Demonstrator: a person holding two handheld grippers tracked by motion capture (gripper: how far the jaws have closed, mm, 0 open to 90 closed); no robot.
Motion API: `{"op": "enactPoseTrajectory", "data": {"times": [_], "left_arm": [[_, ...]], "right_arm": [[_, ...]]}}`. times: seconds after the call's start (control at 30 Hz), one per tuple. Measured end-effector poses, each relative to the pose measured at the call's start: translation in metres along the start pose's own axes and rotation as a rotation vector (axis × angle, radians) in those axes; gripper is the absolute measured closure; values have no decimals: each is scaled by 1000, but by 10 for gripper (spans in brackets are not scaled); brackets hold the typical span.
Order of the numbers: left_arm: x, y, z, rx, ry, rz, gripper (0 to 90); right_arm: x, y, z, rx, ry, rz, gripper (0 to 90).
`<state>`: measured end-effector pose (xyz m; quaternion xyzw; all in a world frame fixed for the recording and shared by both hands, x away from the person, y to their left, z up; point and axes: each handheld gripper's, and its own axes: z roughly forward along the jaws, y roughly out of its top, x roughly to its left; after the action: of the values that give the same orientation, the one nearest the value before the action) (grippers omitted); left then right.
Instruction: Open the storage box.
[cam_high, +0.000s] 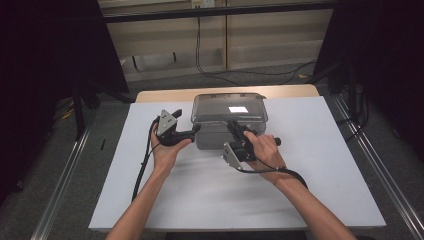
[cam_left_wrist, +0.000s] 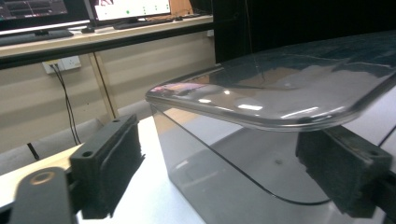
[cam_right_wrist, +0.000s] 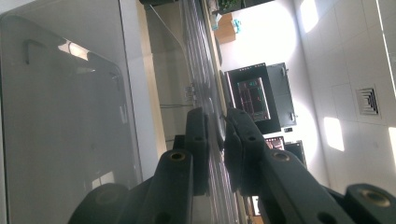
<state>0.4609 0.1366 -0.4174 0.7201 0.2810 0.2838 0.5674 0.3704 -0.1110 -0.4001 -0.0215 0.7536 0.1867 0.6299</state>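
A clear grey plastic box (cam_high: 210, 137) with a clear lid (cam_high: 215, 107) stands at the back middle of the white table (cam_high: 225, 200). My left gripper (cam_high: 196, 131) lies level at the box's left side. In the left gripper view it (cam_left_wrist: 229, 170) is open, its pads (cam_left_wrist: 114, 163) wide apart, with a corner of the box (cam_left_wrist: 219, 168) and the overhanging lid (cam_left_wrist: 289, 88) between them, untouched. My right gripper (cam_high: 233, 125) sits at the lid's front edge. In the right gripper view it (cam_right_wrist: 222, 135) is shut on the thin lid rim (cam_right_wrist: 212, 100).
The table's wooden back edge (cam_high: 165, 95) shows behind the box. Cables (cam_high: 235, 75) lie on the floor beyond, and metal rails (cam_high: 65, 175) run along both sides of the table. Monitors on a desk (cam_left_wrist: 70, 14) stand far off in the left gripper view.
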Motion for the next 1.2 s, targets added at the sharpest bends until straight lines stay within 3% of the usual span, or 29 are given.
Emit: {"op": "enactPoseTrajectory", "data": {"times": [0.33,0.5,0.57,0.63,0.87,1.2], "left_arm": [[-2,1,3,-25,3,6,166],[-3,0,5,-28,-1,11,175],[-3,0,6,-29,0,10,175],[-3,0,5,-31,1,9,178],[-4,1,5,-34,2,17,181],[-4,3,4,-35,9,30,188]], "right_arm": [[3,0,0,-2,0,10,773],[3,-1,1,3,1,29,692],[2,-3,3,0,29,77,615],[1,-6,3,6,23,115,577],[-7,-20,-3,1,42,329,387],[-16,-45,-9,-10,66,581,220]]}}
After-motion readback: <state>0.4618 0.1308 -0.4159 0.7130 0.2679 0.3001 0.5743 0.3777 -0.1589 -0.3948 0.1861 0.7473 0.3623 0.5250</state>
